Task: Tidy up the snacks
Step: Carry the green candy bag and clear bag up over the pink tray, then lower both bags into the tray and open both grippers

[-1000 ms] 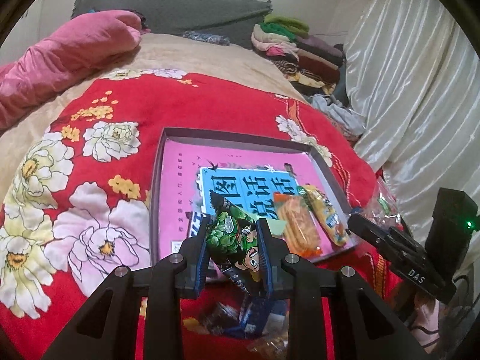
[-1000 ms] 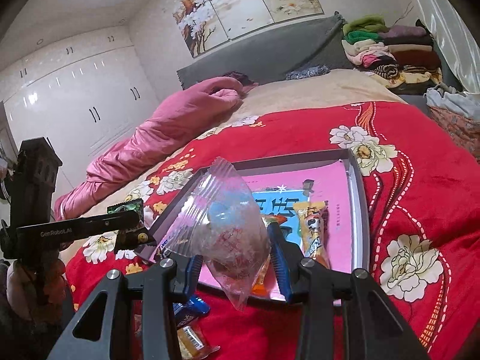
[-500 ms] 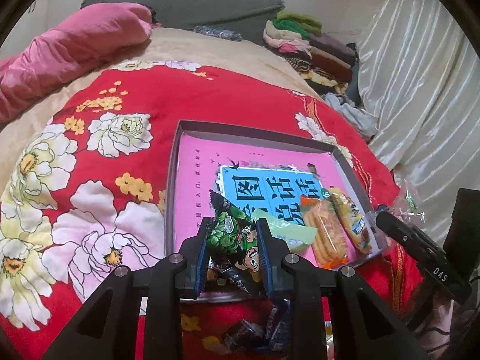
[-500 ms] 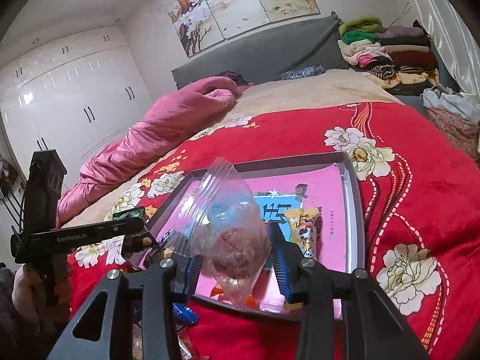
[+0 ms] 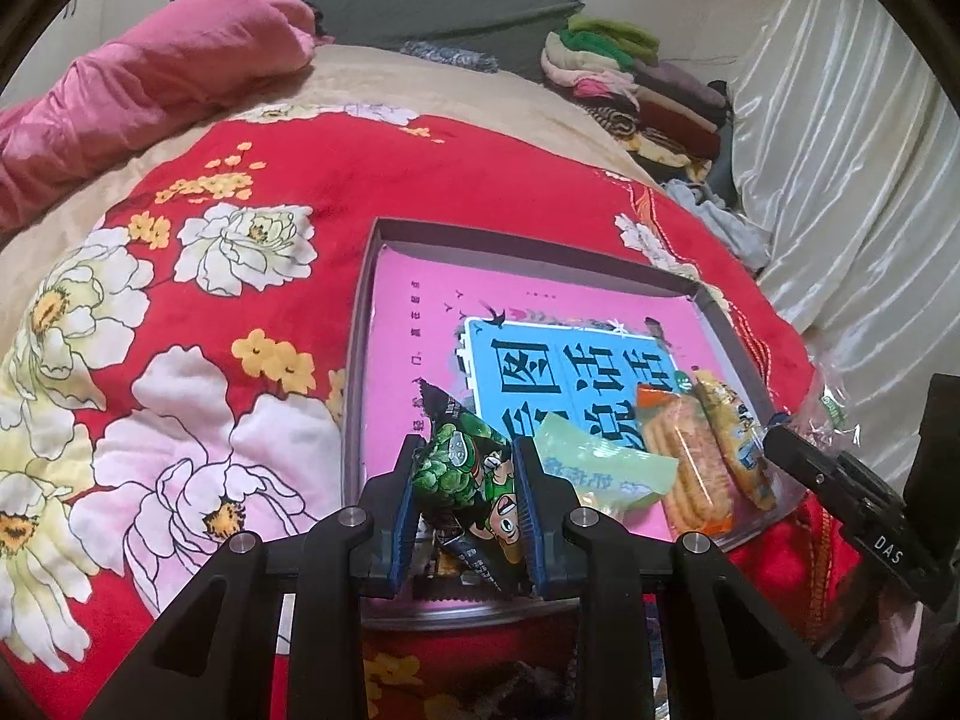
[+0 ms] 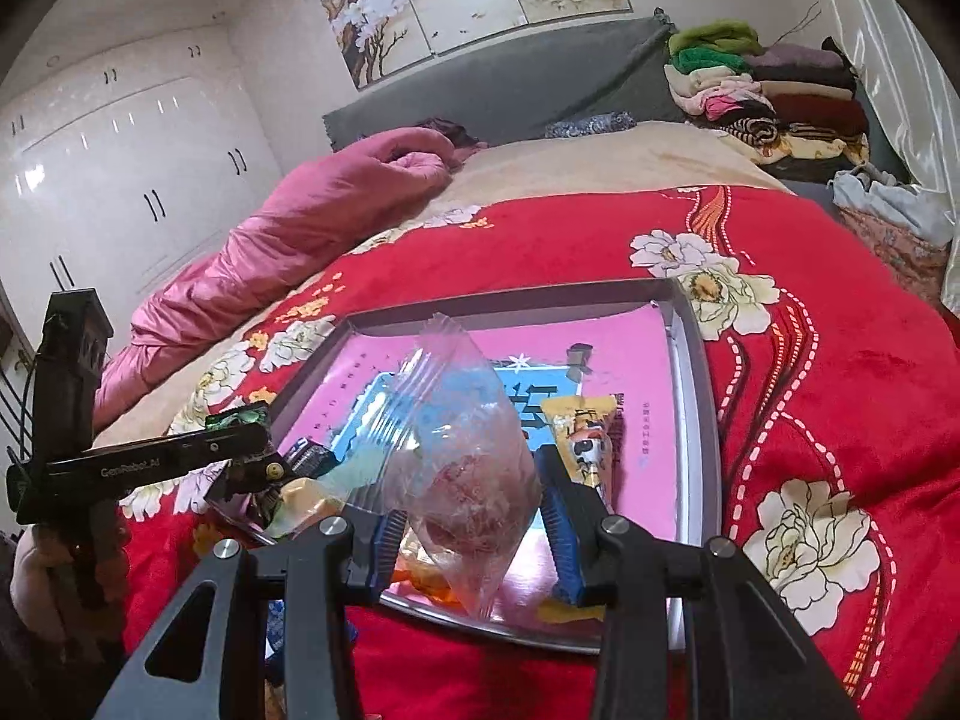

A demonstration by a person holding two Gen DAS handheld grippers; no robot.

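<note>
Green cartoon-printed snack packet (image 5: 474, 480), upright, clamped between left gripper (image 5: 467, 510) fingers; clear plastic bag (image 6: 462, 456) with reddish contents, between right gripper (image 6: 474, 534) fingers; both above tray (image 5: 384, 240) near edge.

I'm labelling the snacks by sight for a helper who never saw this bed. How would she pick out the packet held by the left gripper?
On the red floral blanket lies a shallow grey tray with a pink lining. At its near edge the left gripper pinches a green packet between its jaws. Unlike the orange biscuit packs beside it, it is dark green with a cartoon face.
</note>
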